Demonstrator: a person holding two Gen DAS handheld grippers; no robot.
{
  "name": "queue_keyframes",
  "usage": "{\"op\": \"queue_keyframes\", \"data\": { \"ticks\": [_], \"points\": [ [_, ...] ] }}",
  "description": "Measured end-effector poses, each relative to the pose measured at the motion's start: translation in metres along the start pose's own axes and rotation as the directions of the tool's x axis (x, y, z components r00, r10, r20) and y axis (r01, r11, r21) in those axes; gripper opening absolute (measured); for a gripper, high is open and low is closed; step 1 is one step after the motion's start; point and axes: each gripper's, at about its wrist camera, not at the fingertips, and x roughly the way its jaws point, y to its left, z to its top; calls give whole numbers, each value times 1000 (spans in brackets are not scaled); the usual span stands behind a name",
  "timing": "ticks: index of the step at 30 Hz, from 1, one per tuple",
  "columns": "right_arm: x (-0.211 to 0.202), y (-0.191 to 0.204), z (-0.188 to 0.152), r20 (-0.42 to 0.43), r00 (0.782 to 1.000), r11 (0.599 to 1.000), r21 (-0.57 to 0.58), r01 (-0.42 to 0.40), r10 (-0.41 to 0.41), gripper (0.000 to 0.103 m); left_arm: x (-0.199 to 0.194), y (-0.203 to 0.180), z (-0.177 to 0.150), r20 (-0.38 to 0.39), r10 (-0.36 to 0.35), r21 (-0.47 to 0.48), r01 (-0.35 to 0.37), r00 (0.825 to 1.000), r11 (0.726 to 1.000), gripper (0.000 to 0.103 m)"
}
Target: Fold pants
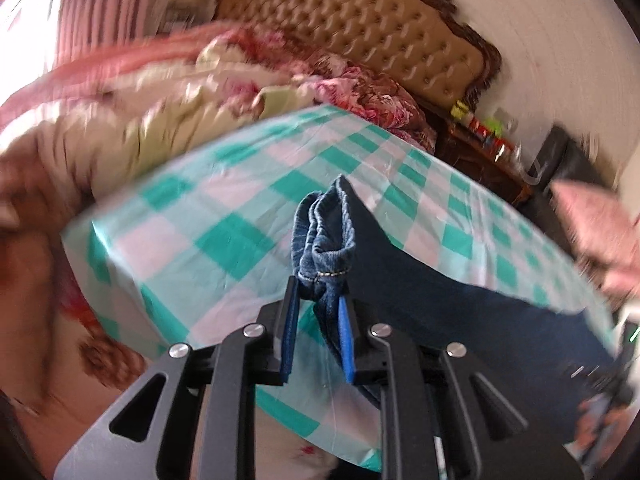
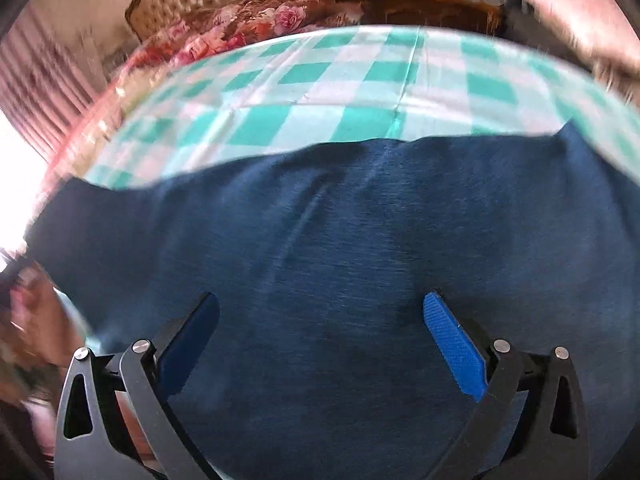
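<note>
Here the pants (image 1: 420,280) are dark blue denim, spread over a bed sheet (image 1: 224,208) checked in teal, pale mint and white. In the left wrist view one bunched end of the denim, with a paler faded inside and a line of yellow stitching along a hem, stands up between the blue pads of the left gripper (image 1: 319,292), whose jaws are drawn in narrow and pinch this gathered fabric. From that pinch the cloth runs off to the right and near side as a flat, dark sheet across the checked cover.

In the right wrist view the pants (image 2: 360,248) fill the near half of the picture as one broad, smooth expanse with a faint seam line running up the middle; the far edge of the denim lies roughly straight across the sheet (image 2: 304,92). The right gripper (image 2: 320,304) hangs over this cloth with its jaws spread wide, the blue pads well apart and nothing between them but the denim below; whether the tips touch the fabric cannot be told.

Beyond the sheet lies a rumpled floral quilt (image 1: 352,80) in pink and red, against a tufted tan headboard (image 1: 352,28). To the right of the headboard a dark wooden nightstand (image 1: 480,152) carries small colourful items, too blurred to name.
</note>
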Motion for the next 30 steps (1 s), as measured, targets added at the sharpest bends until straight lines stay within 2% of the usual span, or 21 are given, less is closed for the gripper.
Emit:
{"op": "queue_keyframes", "data": {
  "ticks": [2, 3, 4, 5, 6, 7, 9, 10, 12, 13, 15, 16, 17, 18, 19, 20, 23, 25, 28, 29, 30],
  "points": [
    [-4, -6, 7, -26, 992, 990, 73, -121, 123, 99, -9, -31, 1, 35, 64, 121, -68, 997, 990, 18],
    [-6, -10, 10, -33, 984, 979, 112, -171, 175, 99, -14, -50, 0, 60, 95, 191, -105, 994, 976, 18],
    [-8, -16, 13, -35, 971, 960, 163, -228, 237, 99, -21, -78, -4, 101, 130, 284, -154, 986, 946, 18],
    [-8, -21, 14, -35, 957, 940, 203, -275, 288, 99, -28, -111, -12, 149, 147, 381, -194, 978, 904, 18],
    [-8, -29, 15, -31, 936, 908, 257, -331, 350, 99, -31, -130, -18, 176, 151, 431, -214, 973, 877, 18],
    [-8, -34, 16, -29, 927, 891, 287, -351, 375, 99, -37, -164, -34, 221, 140, 515, -237, 965, 824, 18],
    [-9, -48, 14, -14, 907, 854, 343, -392, 422, 99, -42, -213, -66, 265, 100, 618, -249, 959, 746, 18],
    [-11, -54, 13, -6, 903, 843, 360, -400, 431, 99, -43, -240, -92, 275, 66, 678, -242, 959, 694, 18],
    [-12, -64, 8, 3, 897, 826, 390, -407, 441, 99, -38, -276, -141, 261, 5, 763, -209, 965, 611, 18],
    [-12, -70, 5, 1, 895, 819, 402, -409, 446, 99, -27, -295, -175, 219, -19, 819, -173, 976, 547, 18],
    [-14, -77, 0, -5, 894, 817, 409, -406, 447, 99, -13, -305, -208, 191, -9, 858, -163, 981, 487, 22],
    [-15, -80, -3, -10, 894, 819, 406, -407, 449, 98, -7, -307, -222, 227, 7, 866, -205, 974, 456, 24],
    [-17, -81, -4, -11, 893, 820, 401, -407, 449, 97, -5, -305, -229, 262, 11, 865, -240, 965, 441, 31],
    [-19, -81, -4, -12, 895, 823, 397, -406, 447, 97, -7, -302, -230, 282, 8, 856, -255, 959, 449, 39],
    [-20, -82, -4, -14, 896, 827, 393, -403, 443, 97, -9, -297, -225, 284, 16, 841, -257, 959, 477, 45],
    [-21, -82, -3, -16, 897, 828, 391, -402, 442, 97, -9, -295, -223, 286, 20, 836, -259, 958, 483, 53],
    [-23, -81, 0, -20, 894, 831, 380, -407, 447, 97, -6, -290, -217, 308, 35, 843, -289, 951, 453, 59],
    [-22, -74, 0, -33, 885, 827, 373, -421, 465, 97, -3, -291, -213, 271, 26, 855, -252, 962, 454, 56],
    [-20, -67, 1, -55, 878, 828, 366, -425, 475, 97, 1, -304, -213, 221, -6, 884, -198, 975, 423, 42],
    [-20, -65, 1, -65, 877, 829, 366, -423, 476, 97, 2, -307, -210, 203, -20, 887, -175, 979, 427, 23],
    [-18, -62, 2, -76, 875, 829, 369, -420, 477, 97, 2, -311, -210, 184, -30, 885, -152, 982, 441, 14]
  ]
}}
